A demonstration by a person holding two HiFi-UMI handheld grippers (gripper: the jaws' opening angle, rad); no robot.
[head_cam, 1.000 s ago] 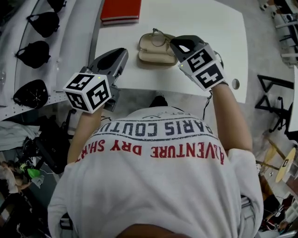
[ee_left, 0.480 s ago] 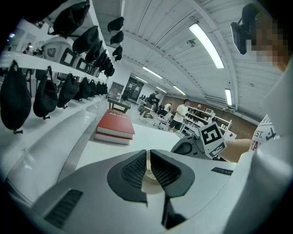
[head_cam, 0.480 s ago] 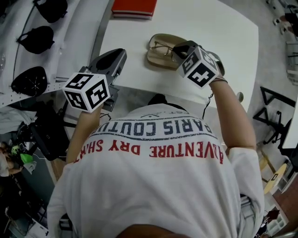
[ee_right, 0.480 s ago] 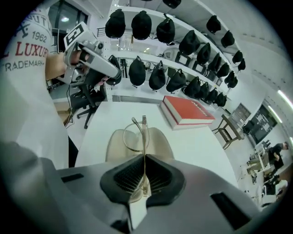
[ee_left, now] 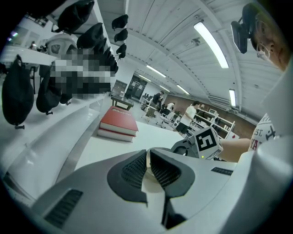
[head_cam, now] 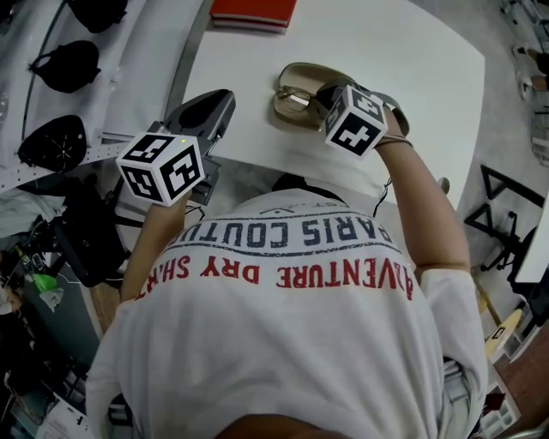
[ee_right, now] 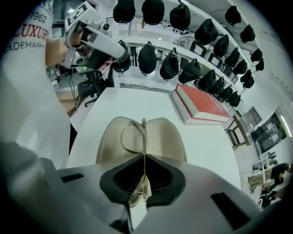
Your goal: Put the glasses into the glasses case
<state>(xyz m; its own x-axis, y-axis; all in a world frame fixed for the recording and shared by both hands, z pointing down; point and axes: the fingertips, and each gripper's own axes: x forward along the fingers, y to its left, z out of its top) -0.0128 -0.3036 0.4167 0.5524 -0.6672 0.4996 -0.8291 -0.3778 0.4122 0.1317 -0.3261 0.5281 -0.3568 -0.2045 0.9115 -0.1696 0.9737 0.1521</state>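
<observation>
A red book [head_cam: 253, 12] lies at the white table's [head_cam: 429, 69] far edge, black caps [head_cam: 65, 65] hanging left of it

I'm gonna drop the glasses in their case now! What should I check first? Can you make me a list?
1. Glasses held tight: ok. The right gripper has its jaws shut on the frame.
2. Case open: ok. It lies open on the white table.
3. Glasses lined up with the case: ok. In the right gripper view they sit over its middle.
4. Glasses already touching the lining: cannot tell.
5. Left gripper out of the way: ok. It is shut, empty, and off at the table's near edge.
6. Red book clear of the case: ok. It lies apart from it.
</observation>
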